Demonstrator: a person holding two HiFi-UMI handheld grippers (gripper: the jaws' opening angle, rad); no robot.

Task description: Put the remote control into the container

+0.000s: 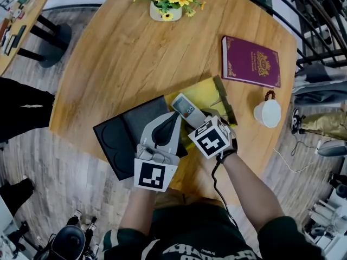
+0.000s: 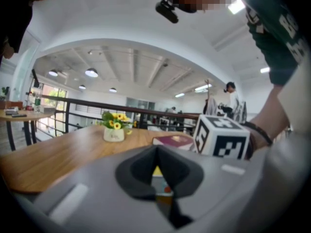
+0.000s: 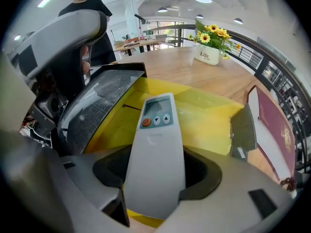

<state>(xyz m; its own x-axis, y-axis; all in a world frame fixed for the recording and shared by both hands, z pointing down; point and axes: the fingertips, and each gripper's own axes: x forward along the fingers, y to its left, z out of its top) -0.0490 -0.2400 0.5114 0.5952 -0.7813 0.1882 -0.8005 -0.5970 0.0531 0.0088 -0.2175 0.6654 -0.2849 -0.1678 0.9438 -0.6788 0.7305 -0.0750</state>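
Note:
A white remote control (image 1: 185,109) (image 3: 155,140) with an orange button and two arrow keys is held over the yellow inside of the open container (image 1: 209,93) (image 3: 206,115). My right gripper (image 1: 198,119) (image 3: 155,174) is shut on the remote's lower end. The remote's screen end points into the box. The container's black lid (image 1: 124,131) (image 3: 104,98) is folded out to the left. My left gripper (image 1: 172,118) (image 2: 156,164) sits at the lid's inner edge with its jaws together. Whether it pinches the lid cannot be told. A sliver of yellow and the remote show below its jaws.
On the round wooden table (image 1: 124,53) stand a sunflower pot (image 1: 165,4) (image 3: 206,50), a purple book (image 1: 250,61) (image 3: 272,120) and a white cup (image 1: 267,112) with a bead bracelet (image 1: 269,95) beside it. A black side flap (image 1: 225,102) stands at the container's right. A person in black (image 1: 21,110) is at the left.

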